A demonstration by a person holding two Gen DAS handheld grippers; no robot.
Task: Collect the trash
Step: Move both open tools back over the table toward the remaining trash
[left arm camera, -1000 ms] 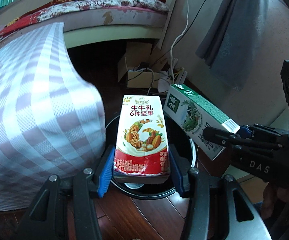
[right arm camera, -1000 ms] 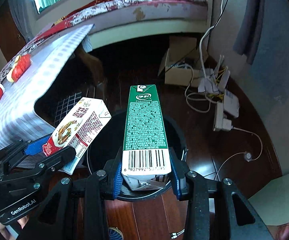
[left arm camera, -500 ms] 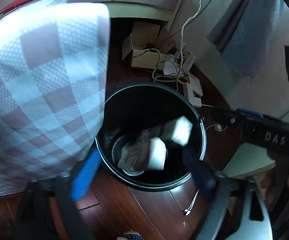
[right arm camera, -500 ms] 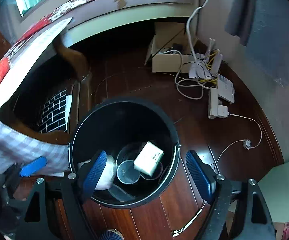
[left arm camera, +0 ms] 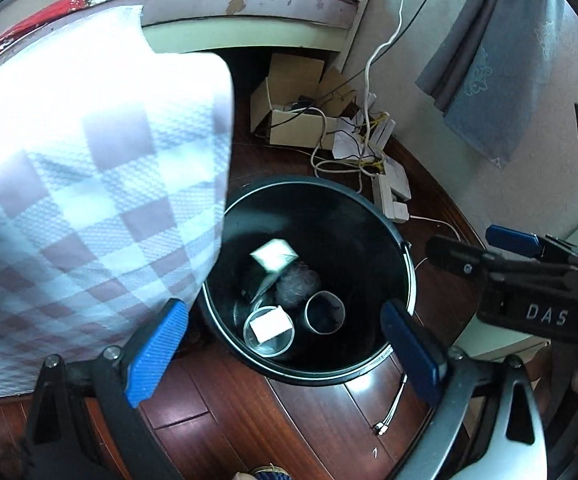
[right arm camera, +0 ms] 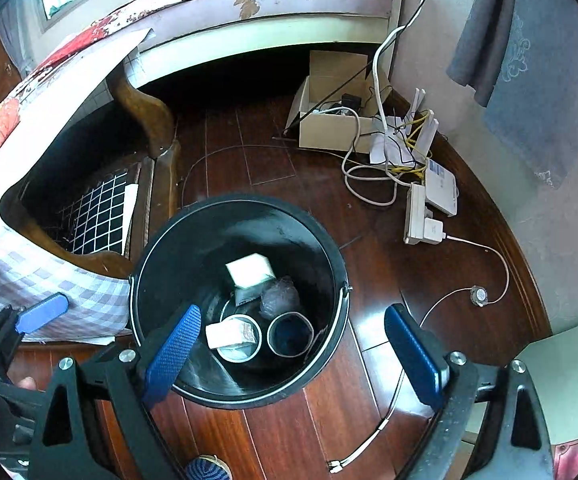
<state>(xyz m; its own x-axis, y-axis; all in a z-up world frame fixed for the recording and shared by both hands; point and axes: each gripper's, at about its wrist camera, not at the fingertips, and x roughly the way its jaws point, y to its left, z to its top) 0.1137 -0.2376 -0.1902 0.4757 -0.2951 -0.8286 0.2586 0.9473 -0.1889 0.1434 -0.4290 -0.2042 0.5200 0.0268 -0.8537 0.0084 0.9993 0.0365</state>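
Note:
A black round trash bin (left arm camera: pixel 401 248) stands on the dark wood floor; it also shows in the right wrist view (right arm camera: pixel 337 268). Inside lie two milk cartons seen end-on, one upper (left arm camera: pixel 275 255) (right arm camera: pixel 249 270) and one lower resting in a clear cup (left arm camera: pixel 271 323) (right arm camera: pixel 227 336), plus a dark cup (left arm camera: pixel 325 312) (right arm camera: pixel 291 334) and a crumpled dark wrapper (right arm camera: pixel 279 296). My left gripper (left arm camera: pixel 285 354) is open and empty above the bin's near rim. My right gripper (right arm camera: pixel 293 352) is open and empty over the bin.
A table with a checked cloth (left arm camera: pixel 89 184) stands left of the bin, touching its rim. A cardboard box (right arm camera: pixel 329 120), a router, a power strip (right arm camera: pixel 417 216) and loose cables lie on the floor behind. A grey curtain (right arm camera: pixel 529 80) hangs at the right wall. A bed is beyond.
Both grippers opened and let go of their milk cartons, which dropped into the bin and have settled among the cups. Both grippers stay above the bin.

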